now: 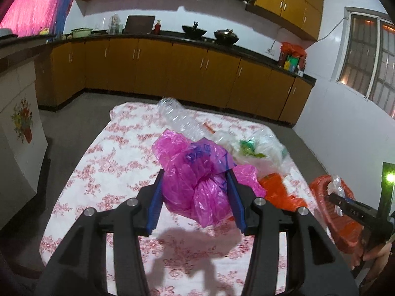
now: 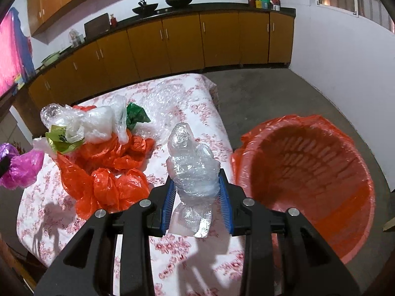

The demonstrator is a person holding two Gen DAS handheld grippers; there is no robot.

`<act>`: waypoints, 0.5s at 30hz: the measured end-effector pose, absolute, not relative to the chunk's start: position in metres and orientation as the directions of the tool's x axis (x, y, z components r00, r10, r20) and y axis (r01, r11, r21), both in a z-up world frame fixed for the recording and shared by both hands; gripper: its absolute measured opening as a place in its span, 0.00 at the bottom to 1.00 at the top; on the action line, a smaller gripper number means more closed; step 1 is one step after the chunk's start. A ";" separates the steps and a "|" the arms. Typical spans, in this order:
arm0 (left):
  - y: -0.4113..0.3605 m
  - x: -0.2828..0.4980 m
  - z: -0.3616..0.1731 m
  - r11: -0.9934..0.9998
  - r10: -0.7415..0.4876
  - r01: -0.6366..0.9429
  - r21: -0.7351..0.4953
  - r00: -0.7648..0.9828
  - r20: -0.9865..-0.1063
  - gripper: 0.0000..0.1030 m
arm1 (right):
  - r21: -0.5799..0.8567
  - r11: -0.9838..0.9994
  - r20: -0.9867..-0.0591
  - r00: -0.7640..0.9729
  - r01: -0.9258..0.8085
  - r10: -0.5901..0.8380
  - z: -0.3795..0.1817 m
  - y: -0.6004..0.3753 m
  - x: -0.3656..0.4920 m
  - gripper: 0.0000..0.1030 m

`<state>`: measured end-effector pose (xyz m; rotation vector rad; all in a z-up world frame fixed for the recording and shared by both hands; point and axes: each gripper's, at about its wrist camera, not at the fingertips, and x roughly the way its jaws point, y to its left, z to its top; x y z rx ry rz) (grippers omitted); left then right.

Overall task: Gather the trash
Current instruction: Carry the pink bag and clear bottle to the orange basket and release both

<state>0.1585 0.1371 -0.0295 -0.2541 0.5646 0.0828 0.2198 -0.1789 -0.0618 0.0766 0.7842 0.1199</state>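
The left gripper (image 1: 196,192) tilts downward over the floral tablecloth (image 1: 98,162), its blue pads clamped on either side of a crumpled pink bag (image 1: 197,177) held clear of the cloth. The right gripper (image 2: 196,197) also tilts downward above that cloth's right edge, its jaws pinched narrower on a crushed clear bottle (image 2: 193,170).

Two dark woks (image 1: 209,33) sit on the black counter (image 1: 148,37) above orange cabinets (image 1: 153,69) (a barred window (image 1: 370,56) fills the right wall).
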 end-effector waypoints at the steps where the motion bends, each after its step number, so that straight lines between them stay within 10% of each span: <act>1: 0.134 0.157 -0.025 0.966 0.002 -0.139 -0.217 0.847 -0.531 0.46 | 0.114 0.990 -0.696 0.705 -0.078 0.136 -0.060 -0.181 0.218 0.33; 15: 0.064 0.153 0.015 0.971 -0.153 0.050 -0.236 0.882 -0.445 0.47 | 0.101 0.995 -0.663 0.746 0.005 0.063 -0.044 -0.228 0.192 0.33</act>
